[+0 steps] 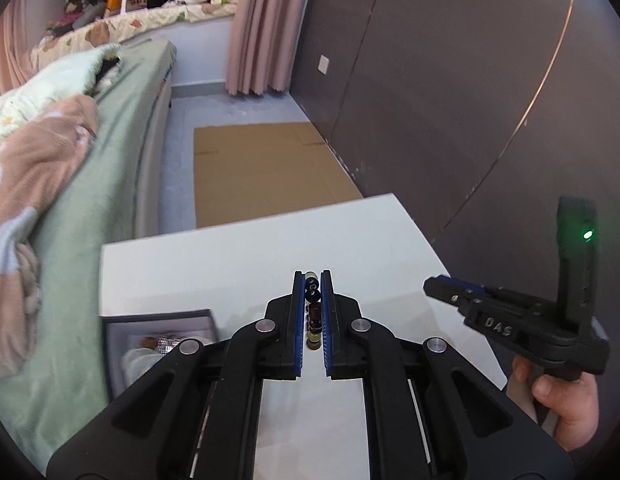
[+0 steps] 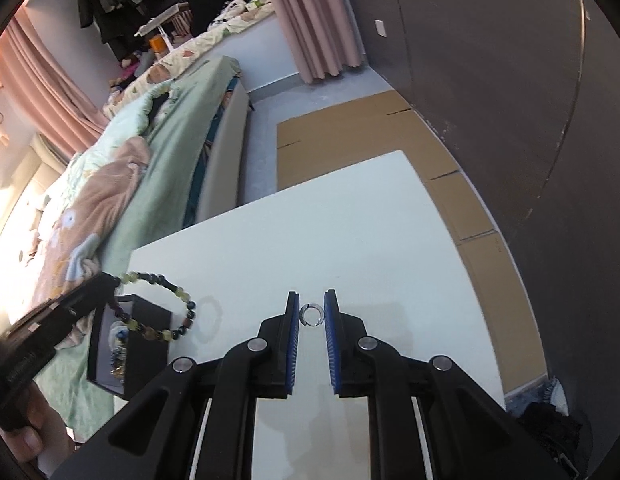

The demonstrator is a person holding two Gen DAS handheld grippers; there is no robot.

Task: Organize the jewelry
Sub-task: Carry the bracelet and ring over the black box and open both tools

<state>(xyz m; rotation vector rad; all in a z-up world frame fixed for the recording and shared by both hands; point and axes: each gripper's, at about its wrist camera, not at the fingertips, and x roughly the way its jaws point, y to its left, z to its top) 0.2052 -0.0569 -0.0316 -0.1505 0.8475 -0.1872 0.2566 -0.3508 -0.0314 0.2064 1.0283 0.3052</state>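
1. Left gripper [image 1: 313,280] pinches the dark-and-yellow beaded bracelet [image 2: 165,308], dangling above the black jewellery box [image 2: 145,344].
2. Right gripper [image 2: 312,315] clamps a small silver open ring [image 2: 312,315] over the white bench [image 2: 350,232].
3. Best carry both slowly, lowering leftward into the box.

There are two grippers [image 1: 313,276] [image 2: 312,296], one beaded bracelet [image 2: 165,304], one small ring [image 2: 312,315], one black box [image 2: 145,344] and one white table [image 2: 310,232].

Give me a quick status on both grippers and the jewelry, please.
Left gripper shut on beaded bracelet. Right gripper shut on small ring. Jewelry box unobstructed.
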